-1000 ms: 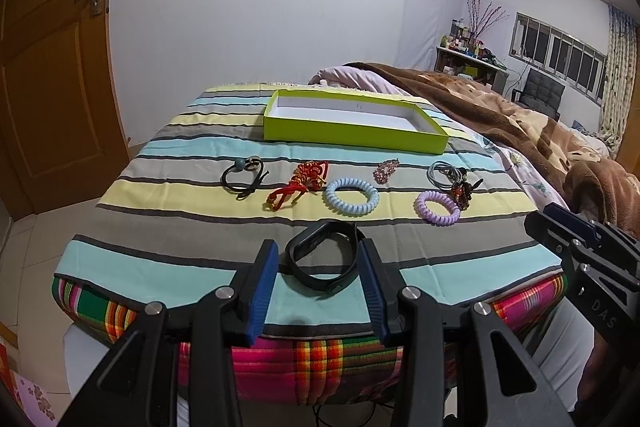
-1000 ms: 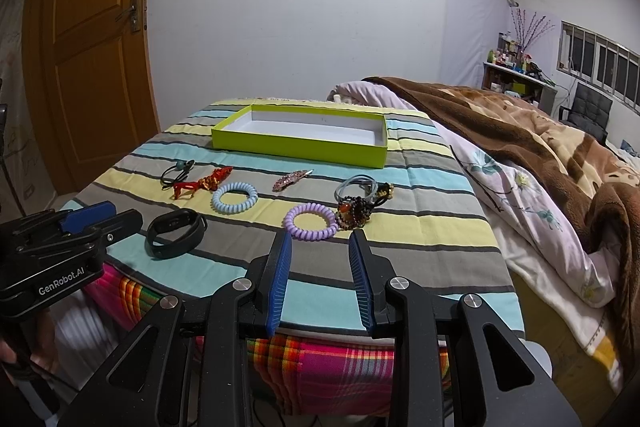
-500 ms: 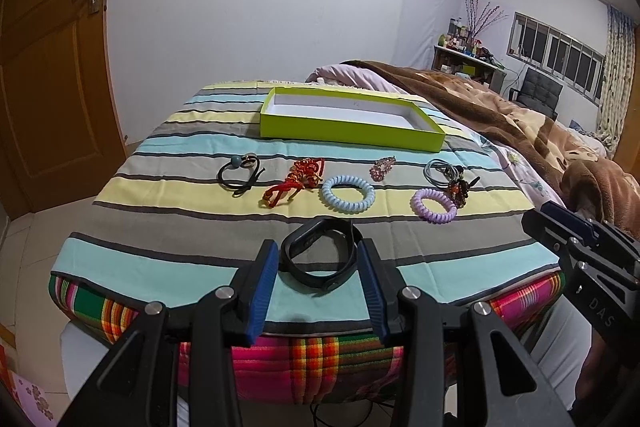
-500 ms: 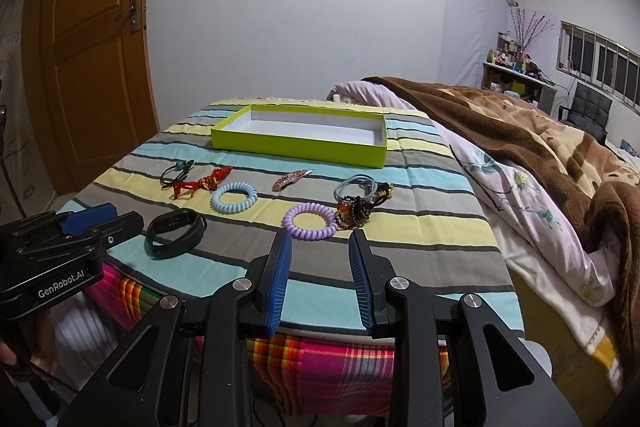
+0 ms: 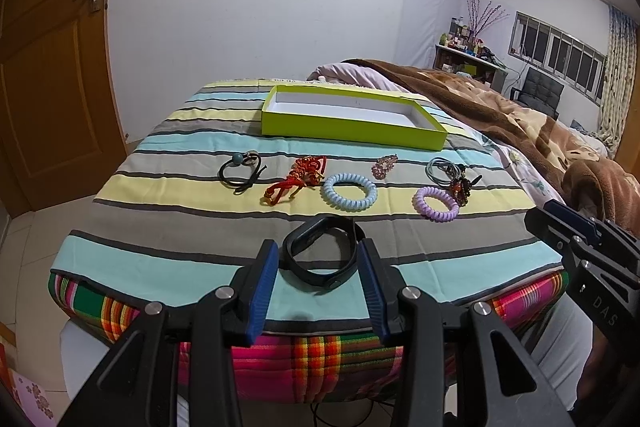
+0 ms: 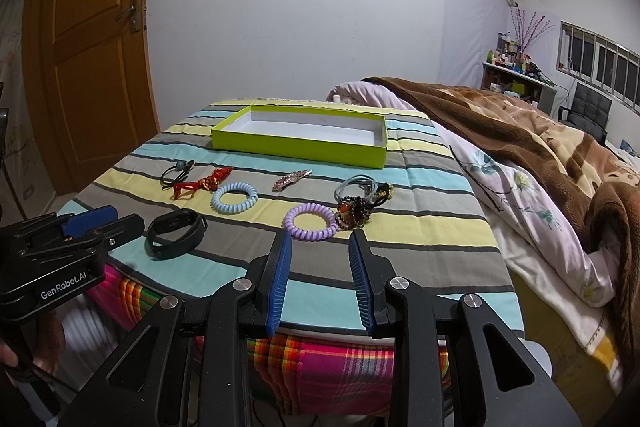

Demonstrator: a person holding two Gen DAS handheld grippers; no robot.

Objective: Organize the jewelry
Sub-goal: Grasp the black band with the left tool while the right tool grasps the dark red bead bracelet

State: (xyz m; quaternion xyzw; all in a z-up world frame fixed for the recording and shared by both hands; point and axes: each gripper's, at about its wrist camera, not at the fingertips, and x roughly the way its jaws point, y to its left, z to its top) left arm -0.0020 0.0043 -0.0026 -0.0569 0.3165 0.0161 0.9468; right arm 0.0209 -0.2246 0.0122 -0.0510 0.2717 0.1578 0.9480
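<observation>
A shallow lime-green box (image 5: 352, 131) with a white inside stands empty at the back of the striped table (image 5: 160, 251). In front of it lie a black hair tie (image 5: 240, 173), a red knotted charm (image 5: 298, 177), a blue coil band (image 5: 350, 191), a pink hair clip (image 5: 384, 165), grey hair ties (image 5: 442, 169), a beaded bracelet (image 5: 460, 189) and a purple coil band (image 5: 436, 203). A black wristband (image 5: 320, 257) lies near the front edge. My left gripper (image 5: 318, 259) is open, its fingers on either side of the wristband. My right gripper (image 6: 320, 247) is open and empty, just short of the purple coil band (image 6: 311, 221).
A bed with a brown blanket (image 6: 540, 147) runs along the right of the table. A wooden door (image 6: 92, 47) stands at the left. The right gripper shows at the right edge of the left wrist view (image 5: 560, 227). The table's front edge lies just below both grippers.
My left gripper has drifted slightly, so the table items sit a little lower and left in its view. The right gripper has barely moved. Nothing was taken hold of.
</observation>
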